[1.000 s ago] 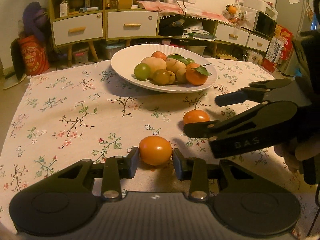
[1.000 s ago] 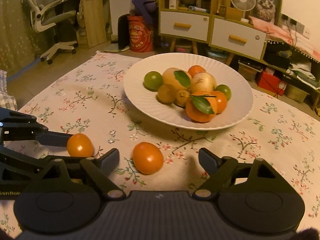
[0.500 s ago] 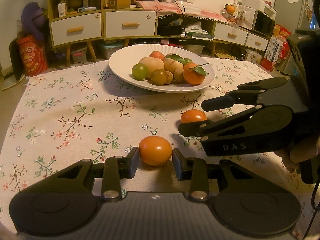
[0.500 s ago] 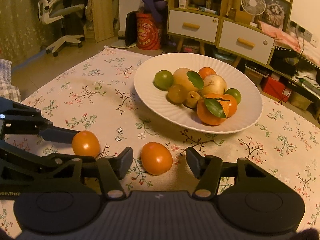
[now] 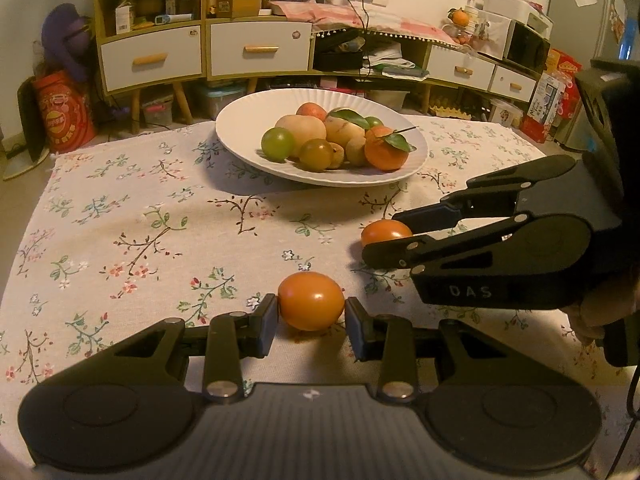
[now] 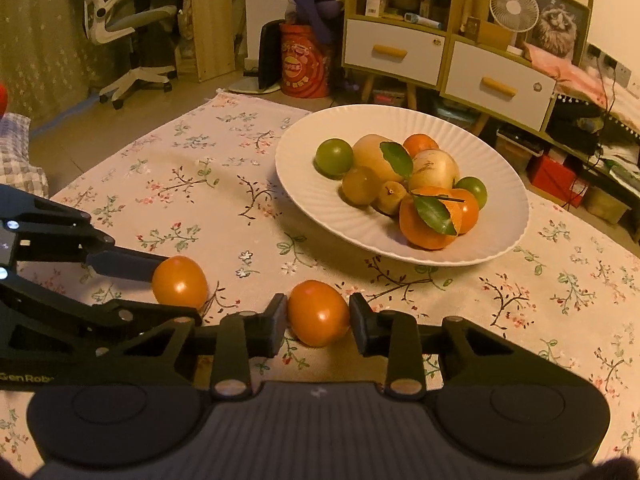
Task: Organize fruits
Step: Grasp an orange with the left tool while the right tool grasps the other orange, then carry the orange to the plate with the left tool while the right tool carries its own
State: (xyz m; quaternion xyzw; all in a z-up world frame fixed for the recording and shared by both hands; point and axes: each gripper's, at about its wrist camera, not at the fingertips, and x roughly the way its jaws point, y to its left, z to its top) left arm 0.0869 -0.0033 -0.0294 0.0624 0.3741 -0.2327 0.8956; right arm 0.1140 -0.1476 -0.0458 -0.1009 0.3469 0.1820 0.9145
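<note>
Two orange fruits lie on the floral tablecloth in front of a white plate [image 5: 240, 136] piled with several fruits. My left gripper [image 5: 311, 322] is shut on the nearer orange fruit [image 5: 311, 300], its pads touching both sides. My right gripper [image 6: 318, 322] is shut on the other orange fruit [image 6: 318, 312], which also shows in the left wrist view [image 5: 384, 232] between the right gripper's fingers [image 5: 424, 220]. In the right wrist view the left-held fruit [image 6: 180, 282] sits between the left gripper's fingers [image 6: 124, 264]. Both fruits rest on the cloth.
The plate [image 6: 500, 200] stands at the table's far side and holds green, yellow and orange fruits with leaves. Beyond the table are drawers [image 5: 152, 58], a red bin [image 5: 64, 112] and an office chair [image 6: 124, 40].
My right gripper has closed from wide open onto its orange fruit. My left gripper has stayed around its fruit.
</note>
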